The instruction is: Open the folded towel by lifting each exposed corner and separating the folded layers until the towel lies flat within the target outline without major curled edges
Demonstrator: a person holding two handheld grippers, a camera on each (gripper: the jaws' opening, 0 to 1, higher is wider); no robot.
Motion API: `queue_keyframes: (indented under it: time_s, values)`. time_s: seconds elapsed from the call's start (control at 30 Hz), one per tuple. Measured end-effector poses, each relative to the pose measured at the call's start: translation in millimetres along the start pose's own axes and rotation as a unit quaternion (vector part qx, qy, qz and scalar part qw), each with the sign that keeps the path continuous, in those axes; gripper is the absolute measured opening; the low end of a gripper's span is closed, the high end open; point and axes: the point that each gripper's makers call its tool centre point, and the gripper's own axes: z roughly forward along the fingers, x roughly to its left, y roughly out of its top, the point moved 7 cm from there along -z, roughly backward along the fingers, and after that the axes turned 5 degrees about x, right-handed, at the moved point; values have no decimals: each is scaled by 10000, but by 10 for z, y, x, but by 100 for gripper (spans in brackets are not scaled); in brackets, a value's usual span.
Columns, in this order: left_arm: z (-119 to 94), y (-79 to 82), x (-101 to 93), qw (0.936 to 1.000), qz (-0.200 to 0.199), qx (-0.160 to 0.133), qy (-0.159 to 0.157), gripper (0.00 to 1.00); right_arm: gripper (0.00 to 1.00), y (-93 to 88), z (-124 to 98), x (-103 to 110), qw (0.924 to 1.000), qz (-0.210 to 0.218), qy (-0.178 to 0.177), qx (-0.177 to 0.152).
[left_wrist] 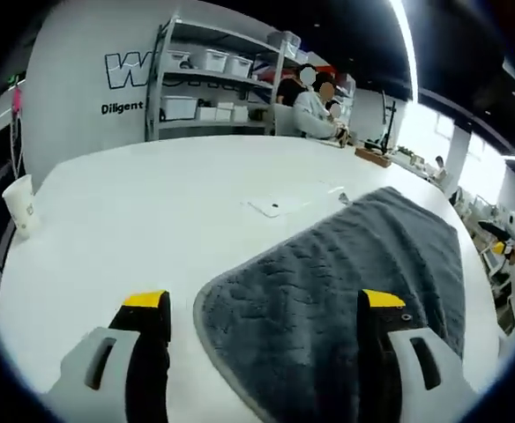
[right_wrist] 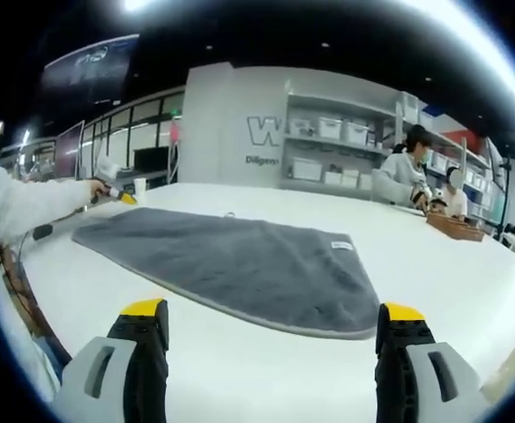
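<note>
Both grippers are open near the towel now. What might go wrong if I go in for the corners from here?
The left gripper straddles the grey towel edge with jaws open; closing here may pinch every layer together rather than one. The right gripper sits short of the rounded corner; pulling there could drag the towel across the smooth white table.

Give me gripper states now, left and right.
Left gripper: open, empty, jaws straddling the near corner of the grey towel.
Right gripper: open, empty, short of the towel's edge above the white table.
</note>
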Motion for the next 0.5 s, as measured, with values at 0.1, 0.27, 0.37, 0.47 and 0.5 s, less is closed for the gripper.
queue_keyframes:
  time_s: [0.1,0.27,0.37,0.47,0.5]
  values:
    - [38,-31,63,9999,-125,-18,59,73,98,-6,-4,-18,10000,6,-40,22]
    - [110,-88,146,9994,-272,-47,196,58,98,-7,-12,-42,9999,19,-89,42]
    - [131,-85,169,9992,-291,-97,246,49,97,-14,-2,-48,9999,34,-95,68]
    - [182,-74,171,9988,-370,-172,280,38,97,-14,18,-53,9999,38,-108,95]
    - [194,-73,191,9987,-228,-194,405,35,97,-12,20,-51,9999,38,-108,98]
